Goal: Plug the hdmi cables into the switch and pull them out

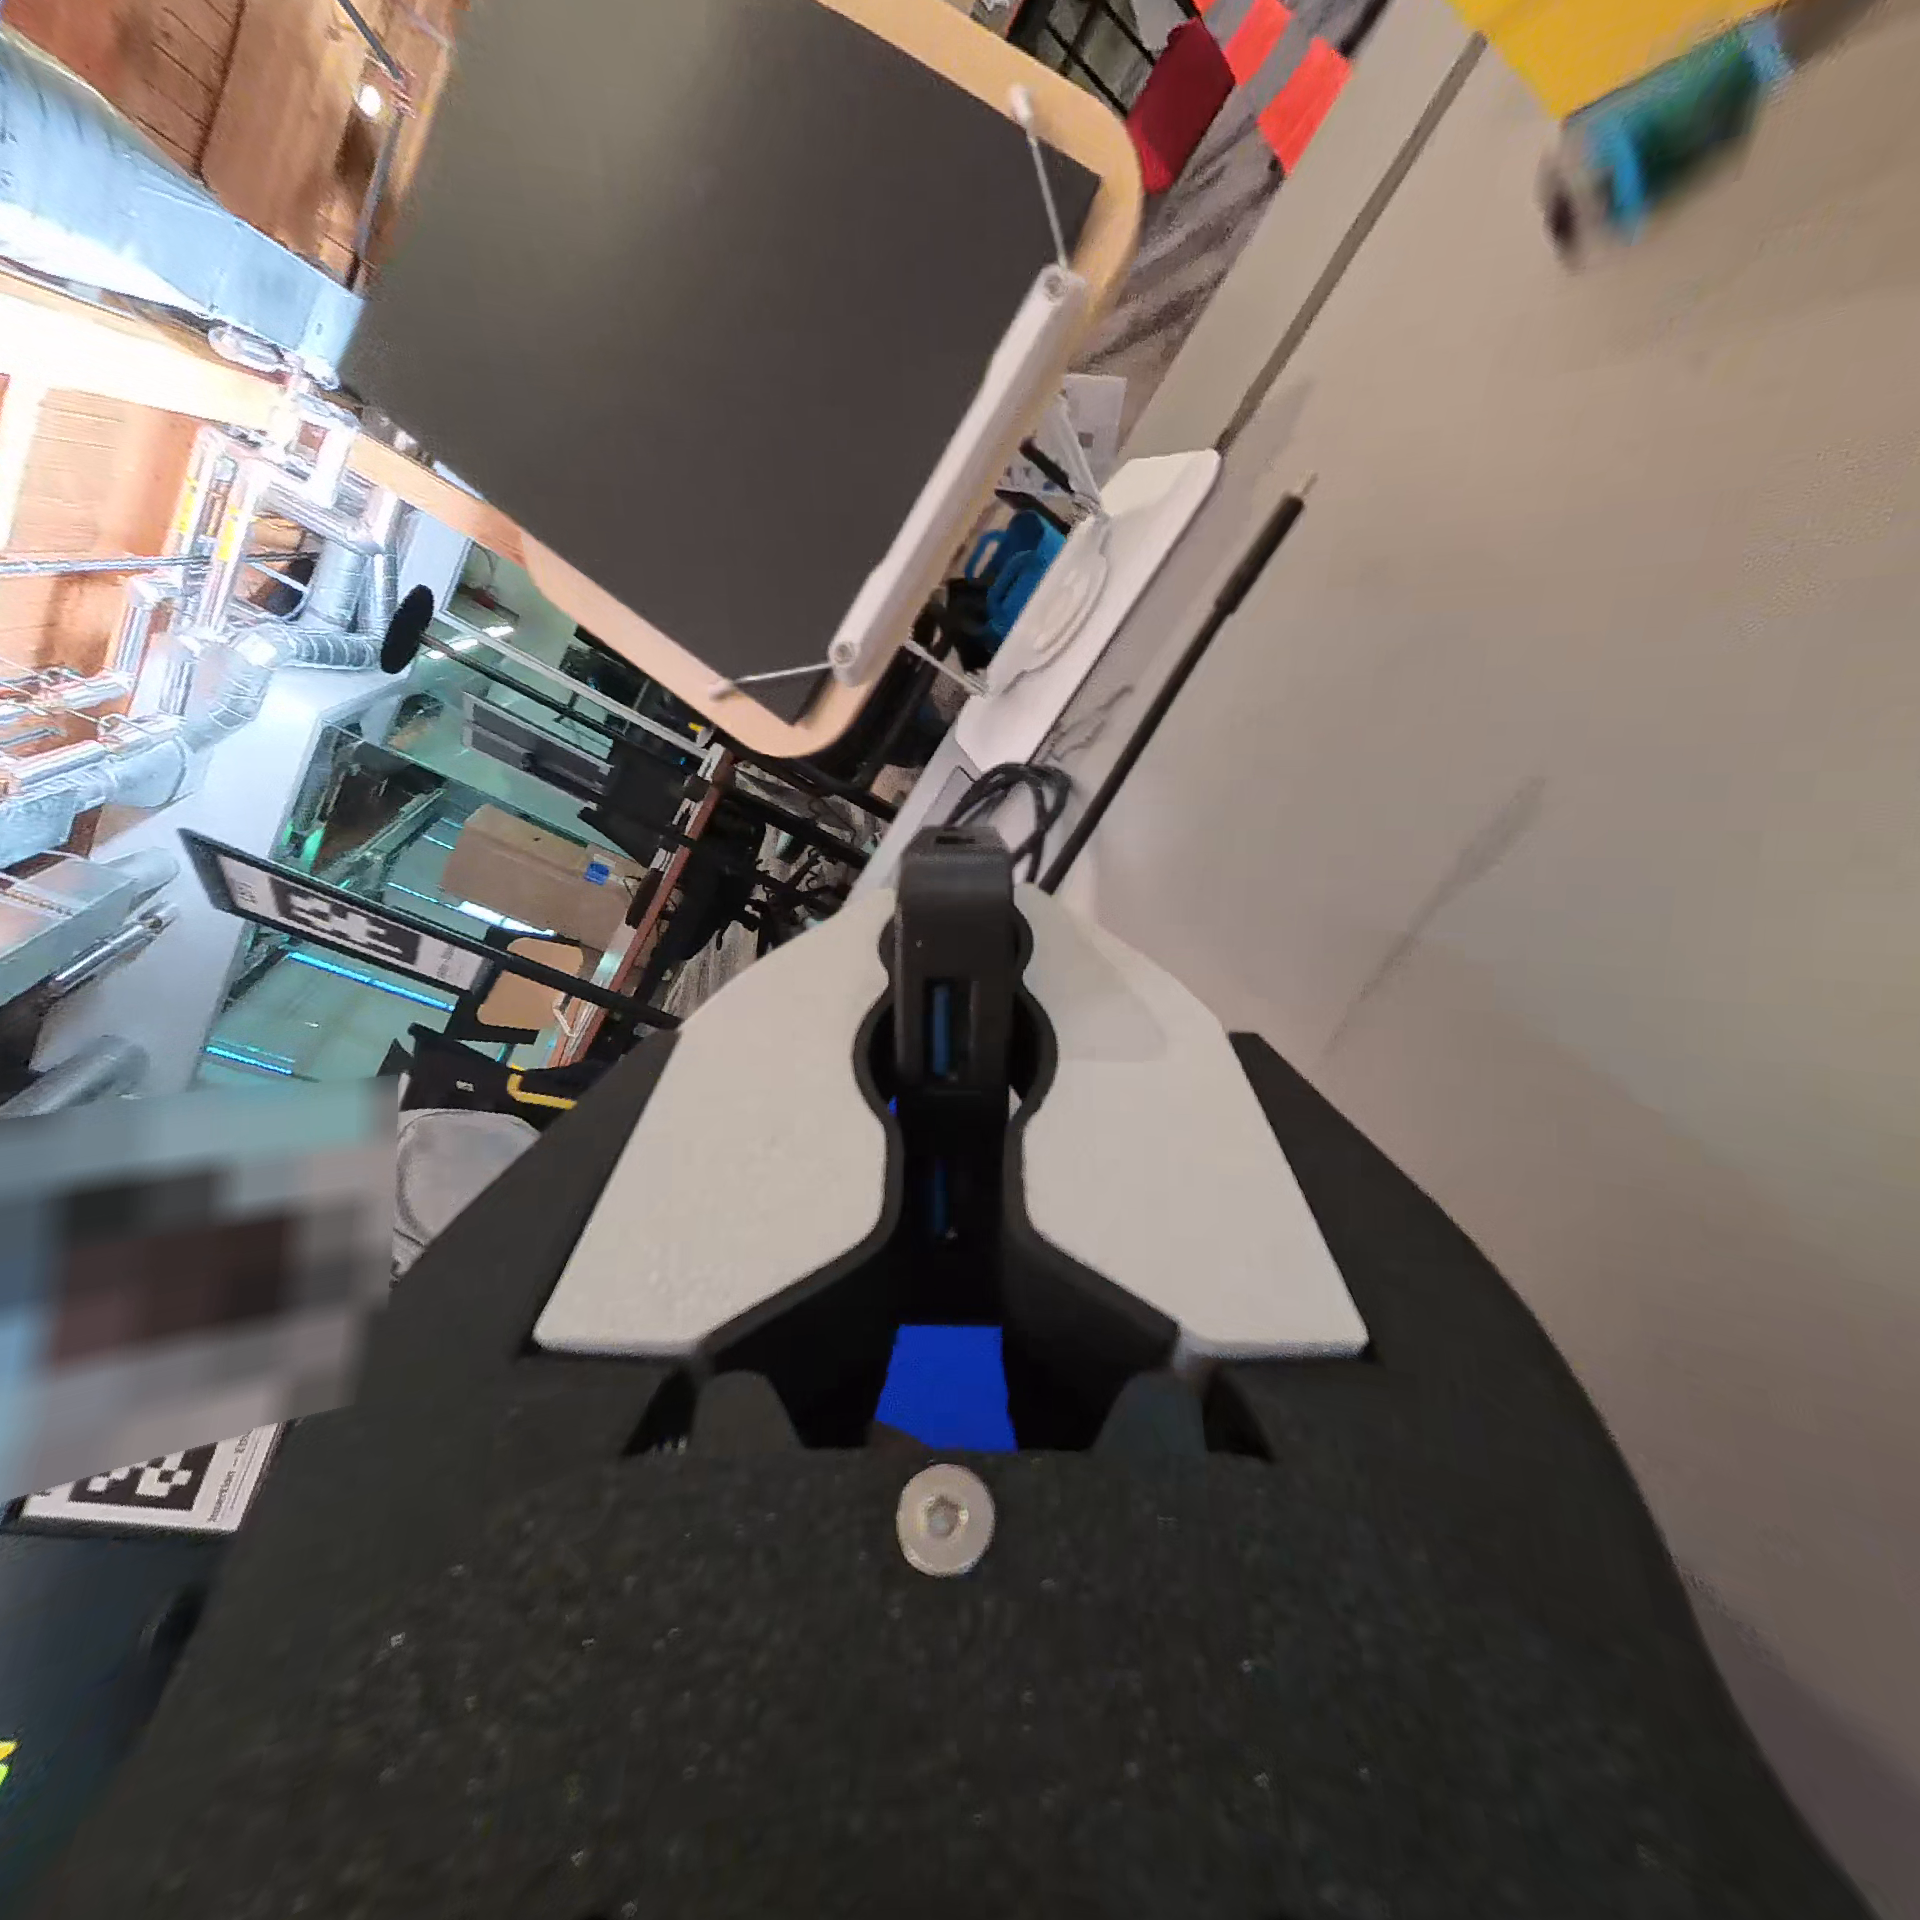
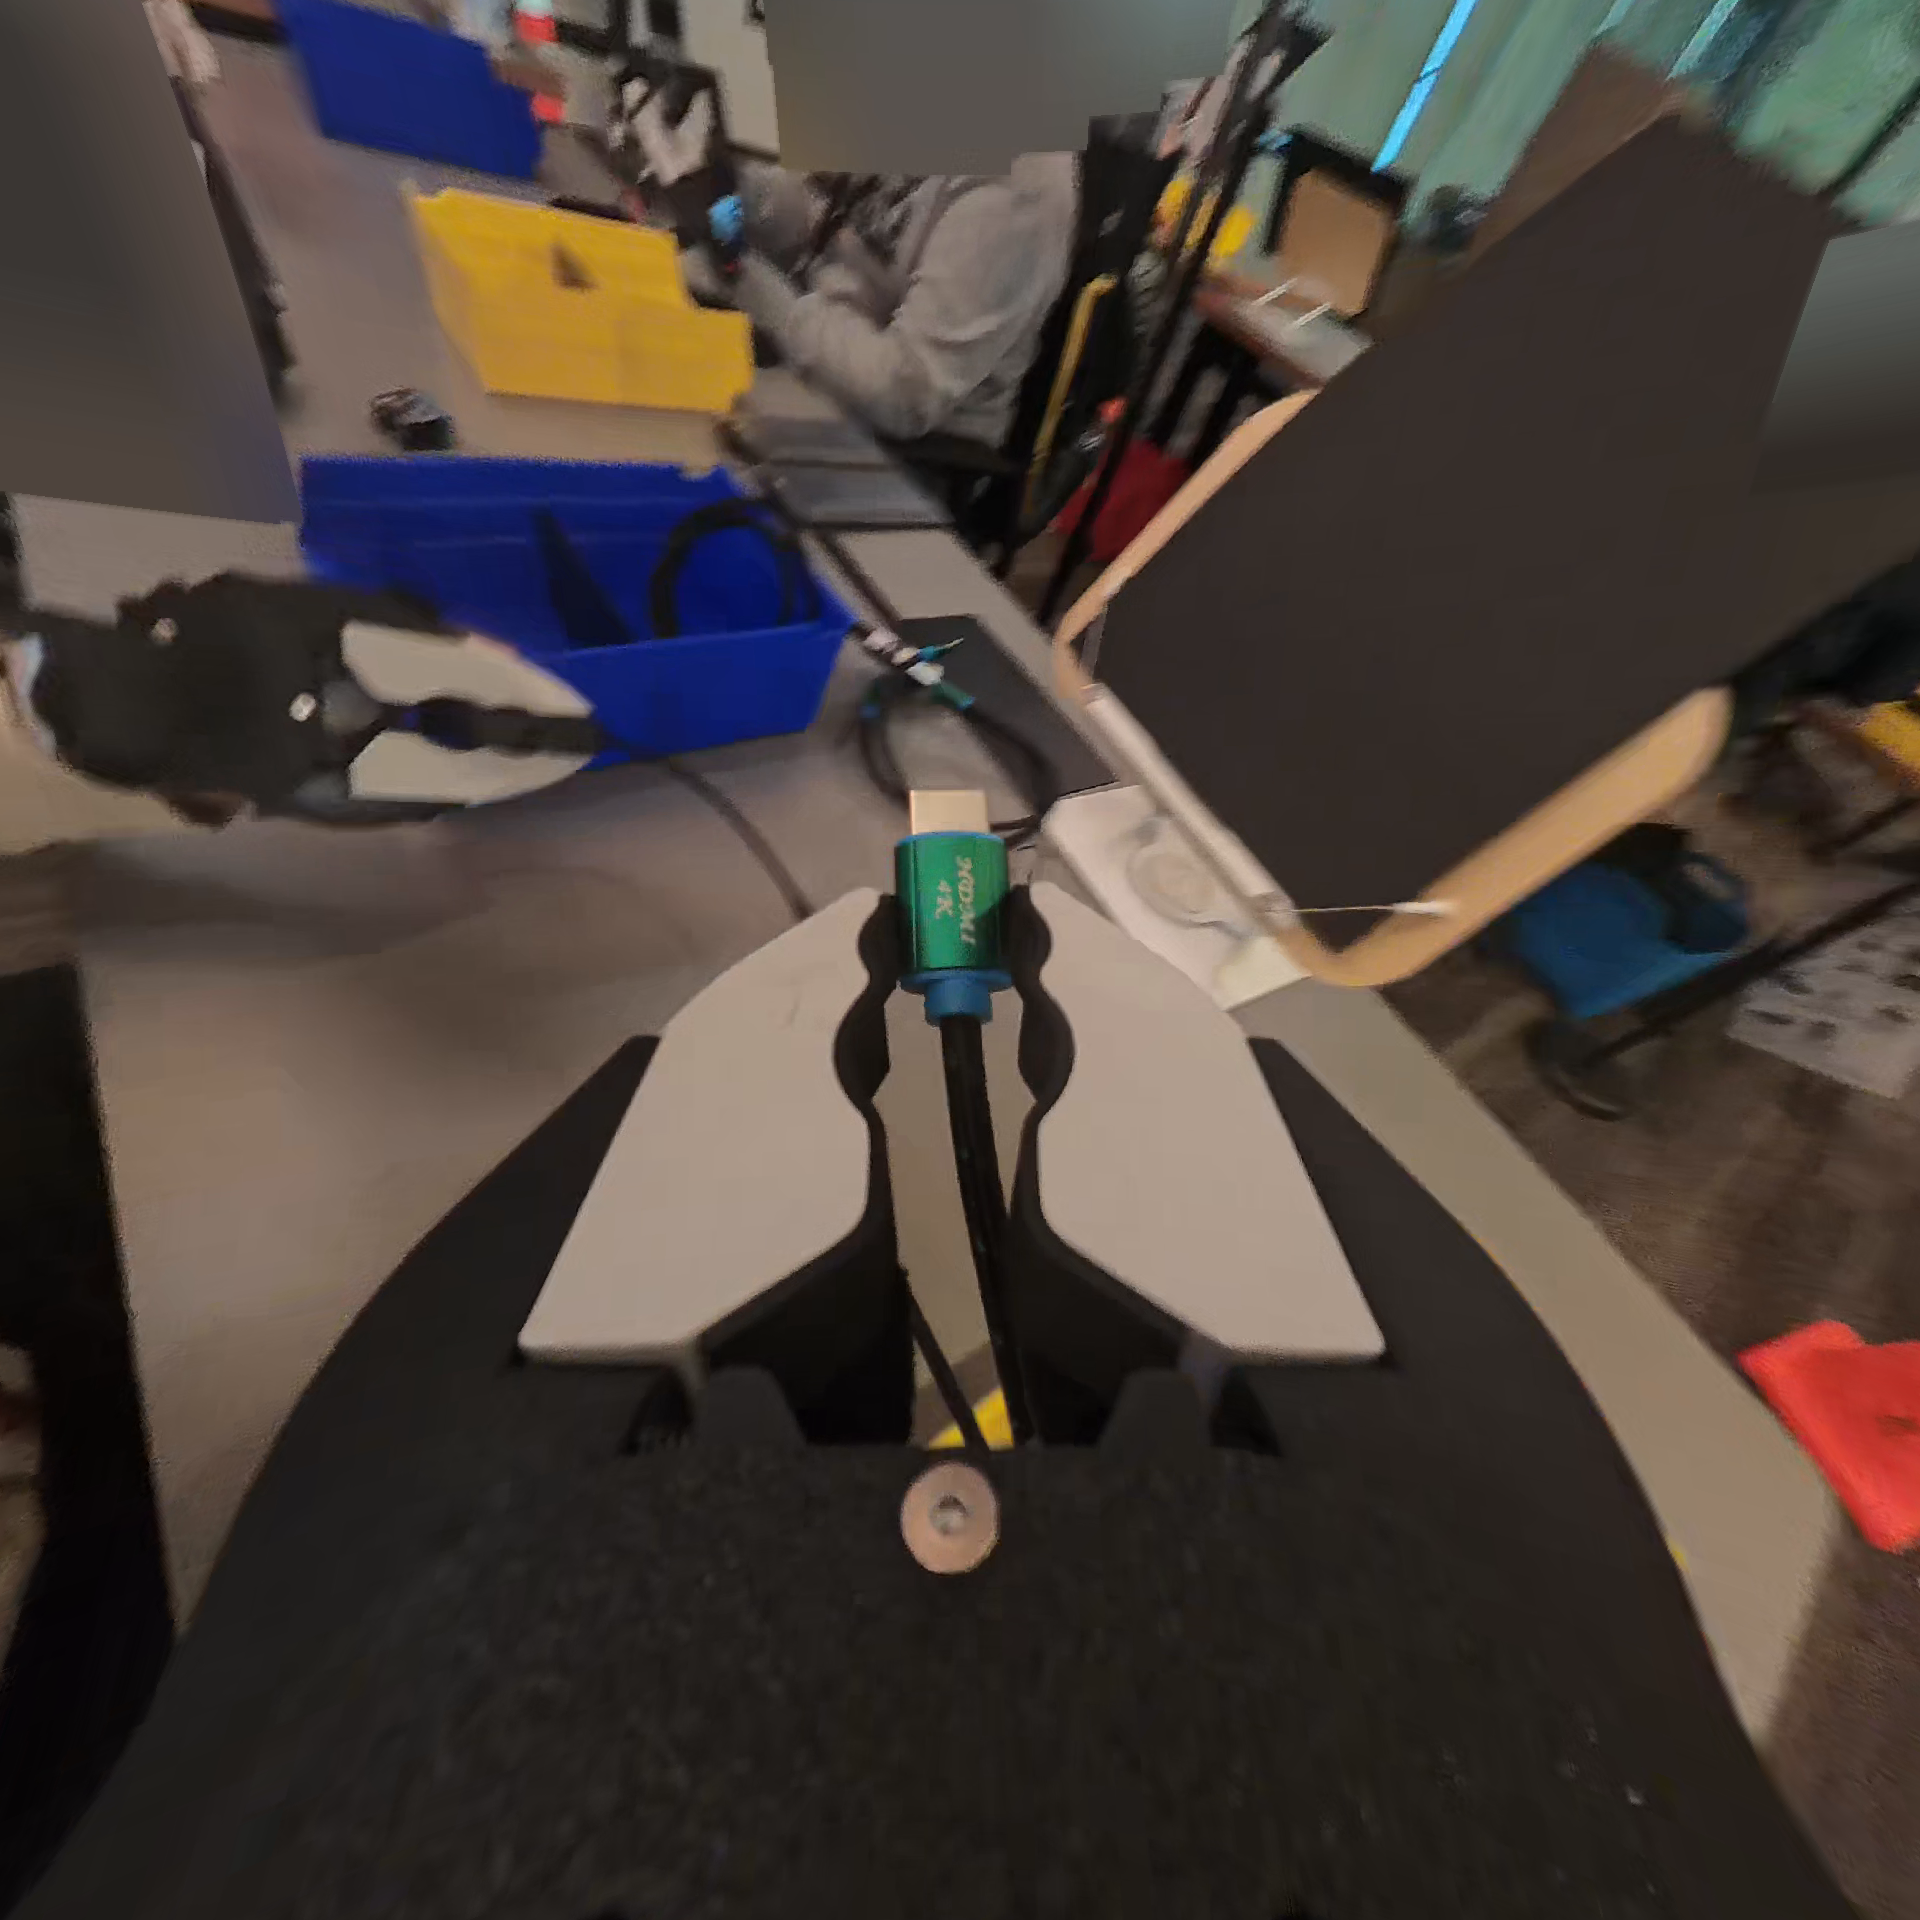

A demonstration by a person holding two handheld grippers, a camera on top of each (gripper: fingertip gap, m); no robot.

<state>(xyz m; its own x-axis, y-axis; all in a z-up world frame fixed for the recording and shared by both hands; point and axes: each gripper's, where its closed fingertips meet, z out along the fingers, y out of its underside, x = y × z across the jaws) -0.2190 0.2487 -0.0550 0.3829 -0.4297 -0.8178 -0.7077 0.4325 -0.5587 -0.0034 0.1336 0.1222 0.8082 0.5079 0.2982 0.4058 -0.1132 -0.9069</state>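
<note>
Stretching from 6 to 12 o'clock in the right wrist view, the grey worktop [image 2: 312, 987] carries a blue bin [image 2: 582, 613] at 10 o'clock. The right gripper [image 2: 948, 925] has its jaws pinching a green plug [image 2: 948, 914], metal tip forward, its black cable [image 2: 977, 1143] trailing back. The left gripper [image 1: 951, 935] has its jaws pinching the black switch [image 1: 951, 935] in mid-air.

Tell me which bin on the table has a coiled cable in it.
The nearer blue bin, beside the left hand-held gripper: a black cable loop sits inside. The yellow bin behind it shows none.
</note>
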